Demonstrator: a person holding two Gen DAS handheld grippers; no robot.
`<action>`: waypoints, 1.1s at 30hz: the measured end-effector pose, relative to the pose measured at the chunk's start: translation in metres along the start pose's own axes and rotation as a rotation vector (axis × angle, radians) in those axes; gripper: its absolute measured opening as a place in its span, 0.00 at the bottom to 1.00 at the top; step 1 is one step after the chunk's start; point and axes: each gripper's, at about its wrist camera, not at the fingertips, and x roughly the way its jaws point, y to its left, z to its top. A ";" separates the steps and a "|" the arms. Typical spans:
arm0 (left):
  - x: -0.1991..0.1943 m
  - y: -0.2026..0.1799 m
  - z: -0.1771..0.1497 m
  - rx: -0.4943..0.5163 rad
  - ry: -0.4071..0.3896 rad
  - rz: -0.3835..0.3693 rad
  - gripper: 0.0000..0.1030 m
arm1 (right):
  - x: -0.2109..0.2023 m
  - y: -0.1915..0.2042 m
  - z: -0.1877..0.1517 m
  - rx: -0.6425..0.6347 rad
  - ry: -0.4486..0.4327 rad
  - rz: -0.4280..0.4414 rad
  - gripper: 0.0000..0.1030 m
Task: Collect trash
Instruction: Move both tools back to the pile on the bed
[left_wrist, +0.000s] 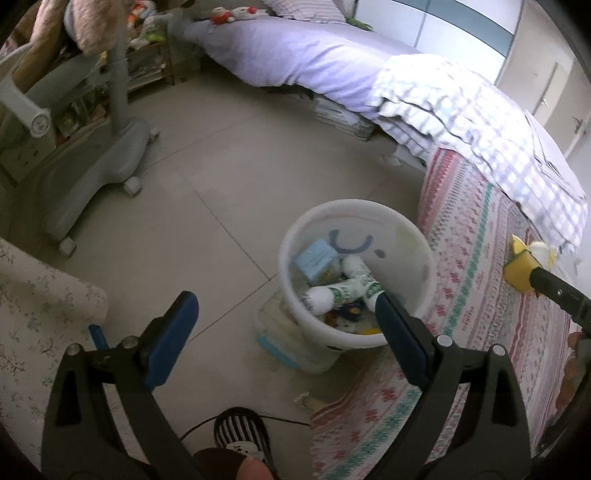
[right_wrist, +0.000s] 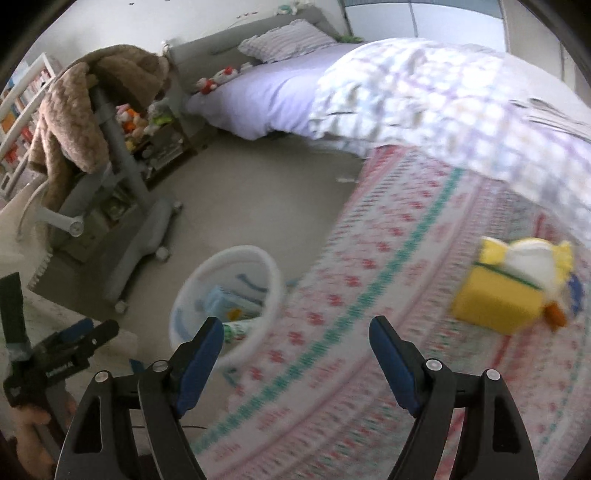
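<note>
**Both grippers spread above the bin**

I see my left gripper (left_wrist: 284, 306) spread wide over the white bin (left_wrist: 413, 328) (bottles and a blue pack inside). My right gripper (right_wrist: 295, 332), also agape, hangs right of it, near the yellow carton (right_wrist: 495, 299) on the patterned bedspread (right_wrist: 369, 258).

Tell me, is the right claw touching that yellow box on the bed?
Apart. The right wrist view shows the open right claw with patterned bedspread visible between its fingertips and the yellow box.
</note>
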 end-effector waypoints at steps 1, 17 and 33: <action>0.000 -0.004 0.000 0.006 -0.001 -0.002 0.94 | -0.004 -0.007 -0.001 0.001 -0.002 -0.015 0.80; 0.002 -0.098 -0.001 0.088 -0.003 -0.058 0.98 | -0.063 -0.119 -0.041 0.143 -0.019 -0.192 0.84; 0.022 -0.201 -0.011 0.212 0.012 -0.110 0.98 | -0.089 -0.195 -0.061 0.282 0.002 -0.288 0.91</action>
